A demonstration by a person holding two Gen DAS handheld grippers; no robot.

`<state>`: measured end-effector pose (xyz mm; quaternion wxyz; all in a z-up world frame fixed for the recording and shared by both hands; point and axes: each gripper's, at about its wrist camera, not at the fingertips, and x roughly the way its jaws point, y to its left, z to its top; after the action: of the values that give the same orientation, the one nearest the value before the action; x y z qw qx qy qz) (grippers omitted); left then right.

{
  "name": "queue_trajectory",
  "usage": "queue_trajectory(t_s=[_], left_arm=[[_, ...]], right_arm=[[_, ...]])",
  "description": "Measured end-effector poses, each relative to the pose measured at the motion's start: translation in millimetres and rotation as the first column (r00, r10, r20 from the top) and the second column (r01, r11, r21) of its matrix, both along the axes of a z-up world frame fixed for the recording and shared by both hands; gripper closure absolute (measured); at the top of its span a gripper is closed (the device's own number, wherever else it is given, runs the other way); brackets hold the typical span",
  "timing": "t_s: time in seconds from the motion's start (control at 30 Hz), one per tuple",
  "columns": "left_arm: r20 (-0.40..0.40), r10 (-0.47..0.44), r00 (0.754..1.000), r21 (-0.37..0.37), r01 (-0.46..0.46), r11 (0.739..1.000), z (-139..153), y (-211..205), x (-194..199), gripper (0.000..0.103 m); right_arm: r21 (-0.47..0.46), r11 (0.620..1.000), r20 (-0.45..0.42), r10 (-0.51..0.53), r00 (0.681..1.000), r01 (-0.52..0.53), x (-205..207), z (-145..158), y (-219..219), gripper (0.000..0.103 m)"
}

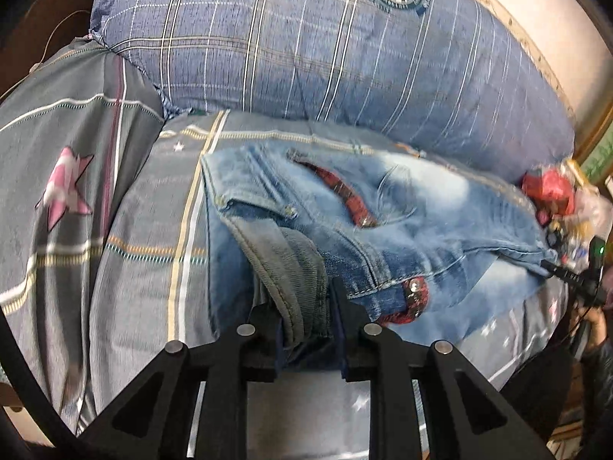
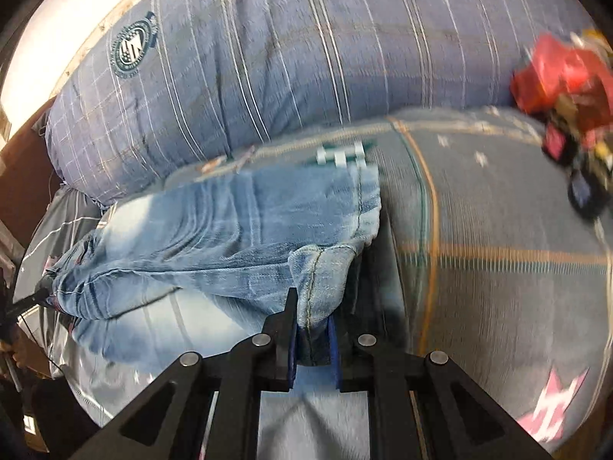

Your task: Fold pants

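Note:
Light blue jeans (image 1: 383,207) with red plaid trim lie on a grey striped bedsheet (image 1: 145,230), in front of a big blue plaid pillow. My left gripper (image 1: 306,306) is shut on the waistband end of the jeans, a fold of denim bunched between its fingers. In the right wrist view the legs of the jeans (image 2: 230,230) lie folded over. My right gripper (image 2: 312,326) is shut on the hem end of a leg, lifted a little off the sheet. The right gripper shows at the far right of the left wrist view (image 1: 574,280).
A blue plaid pillow (image 1: 325,38) fills the back of the bed, also in the right wrist view (image 2: 306,46). A pile of red and mixed clutter (image 2: 567,88) sits at the pillow's right end. A pink star (image 1: 65,188) marks the sheet.

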<state>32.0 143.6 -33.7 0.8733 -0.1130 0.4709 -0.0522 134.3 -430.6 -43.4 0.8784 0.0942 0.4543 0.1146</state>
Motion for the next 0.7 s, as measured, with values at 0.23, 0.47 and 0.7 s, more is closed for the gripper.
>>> queue_trajectory(t_s=[0.23,0.47,0.7], left_arm=[[0.065,-0.038,0.997,0.169,0.027,0.985,34,-7,-23,0.065],[0.133,-0.189,0.973,0.29,0.145,0.946,73,-35,-34,0.048],[-0.007,-0.36,0.933,0.433,0.327,0.84,24,-86,-6,0.048]], right_arm=[[-0.102,0.995,-0.016,-0.003,1.0,0.001,-15,16,2,0.029],[-0.191,0.972,0.053,0.152,0.987,-0.14,-28,56,59,0.029],[-0.249,0.888,0.011,0.401,0.916,-0.386,-18,41,151,0.029]])
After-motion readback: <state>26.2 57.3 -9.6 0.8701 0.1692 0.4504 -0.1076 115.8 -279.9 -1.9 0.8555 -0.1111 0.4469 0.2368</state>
